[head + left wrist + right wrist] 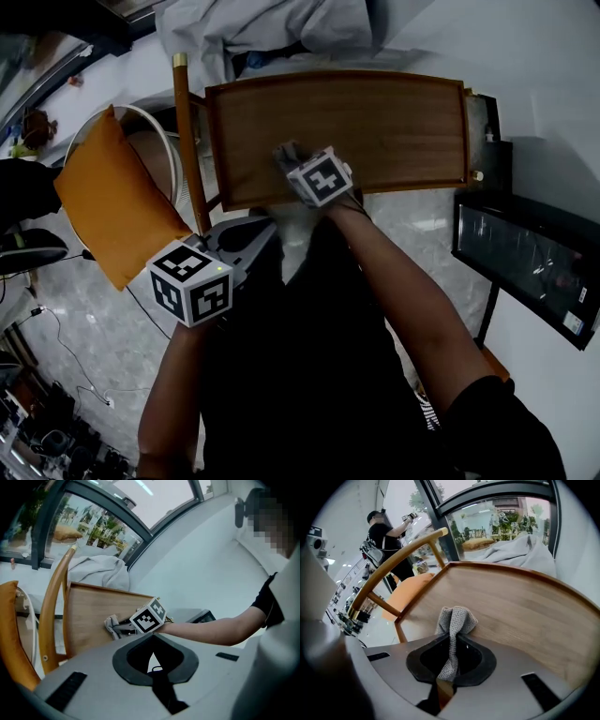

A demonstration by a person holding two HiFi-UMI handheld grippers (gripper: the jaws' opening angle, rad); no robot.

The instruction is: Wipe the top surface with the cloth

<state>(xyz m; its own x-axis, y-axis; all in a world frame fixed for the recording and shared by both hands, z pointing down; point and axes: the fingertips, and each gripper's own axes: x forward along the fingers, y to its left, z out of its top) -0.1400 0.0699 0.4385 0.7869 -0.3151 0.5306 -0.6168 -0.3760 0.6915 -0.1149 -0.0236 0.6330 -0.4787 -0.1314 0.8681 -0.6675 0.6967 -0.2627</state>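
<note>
A grey knitted cloth lies bunched on the wooden table top, near its front-left part. My right gripper is shut on the cloth's tail, which runs back between the jaws. In the head view the right gripper reaches over the near edge of the table top, with the cloth at its tip. My left gripper hangs below the table's front-left corner, off the surface, jaws together and holding nothing. From the left gripper view the cloth shows ahead on the table top.
A raised rim runs round the table top. A wooden chair with an orange cushion stands to the left. Pale fabric lies beyond the far edge. A black case sits right. A person stands in the background.
</note>
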